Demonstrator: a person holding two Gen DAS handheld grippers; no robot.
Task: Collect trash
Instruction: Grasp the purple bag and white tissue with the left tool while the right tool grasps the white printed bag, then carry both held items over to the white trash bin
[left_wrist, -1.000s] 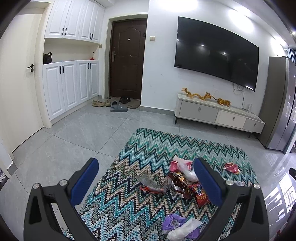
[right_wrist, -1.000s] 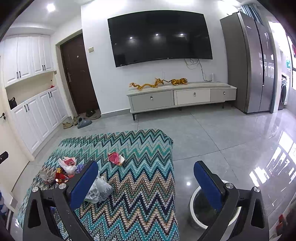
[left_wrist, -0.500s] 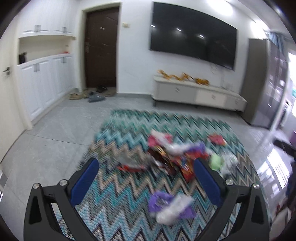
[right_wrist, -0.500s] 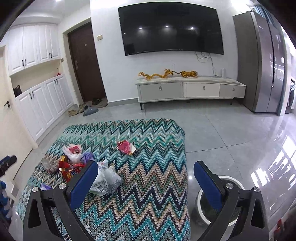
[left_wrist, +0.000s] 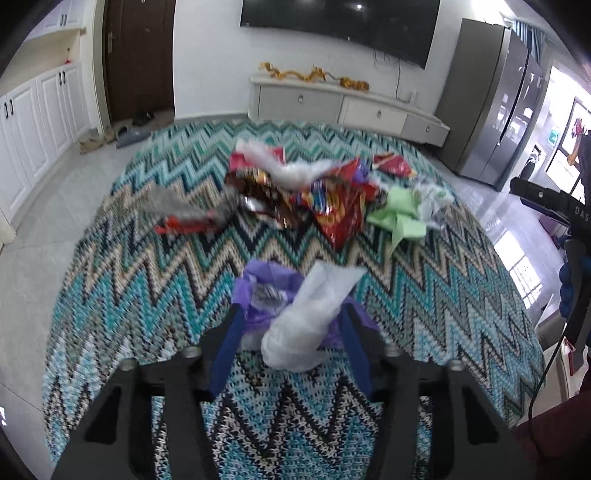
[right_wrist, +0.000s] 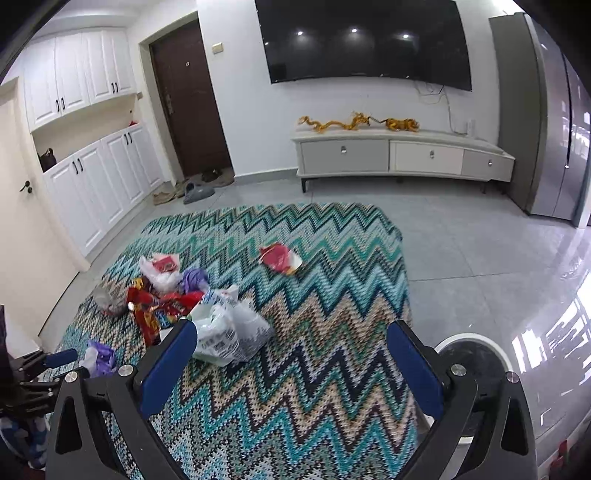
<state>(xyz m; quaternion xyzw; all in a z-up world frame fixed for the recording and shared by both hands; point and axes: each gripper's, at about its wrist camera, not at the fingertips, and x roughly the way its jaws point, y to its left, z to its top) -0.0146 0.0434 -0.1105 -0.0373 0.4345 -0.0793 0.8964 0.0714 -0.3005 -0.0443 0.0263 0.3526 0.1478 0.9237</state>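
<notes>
Left gripper (left_wrist: 291, 330) closing, blue pads flanking a crumpled purple-and-white plastic bundle (left_wrist: 295, 314) lying on the zigzag rug (left_wrist: 147, 295); bundle sitting between the jaws, pads close against its sides, firm pressing not confirmable owing to blur. Pointing steeply down at the rug.

Beyond the bundle, directly ahead of the left gripper: main heap of red snack wrappers (left_wrist: 332, 206), mixed with clear film. Ahead and left of it, a grey foil wrapper (left_wrist: 177, 206). Ahead and right, a pale green plastic bag (left_wrist: 399, 218), touching the heap's edge. Further ahead-right, a separate red wrapper (left_wrist: 393, 164), lying apart from the heap.

Right gripper (right_wrist: 291, 362) standing wide open, nothing between the pads, hovering over the rug. Just beside its left finger, a white printed plastic bag (right_wrist: 229, 332), not contacted. Well ahead, the lone red wrapper (right_wrist: 279, 258). Below and right of the right gripper, a white round bin (right_wrist: 476, 354) standing on the grey tile floor (right_wrist: 480, 251), off the rug's edge.

Far ahead of both: low TV cabinet (right_wrist: 399, 155) against the wall, dark wall-mounted television (right_wrist: 365, 40) above it.
</notes>
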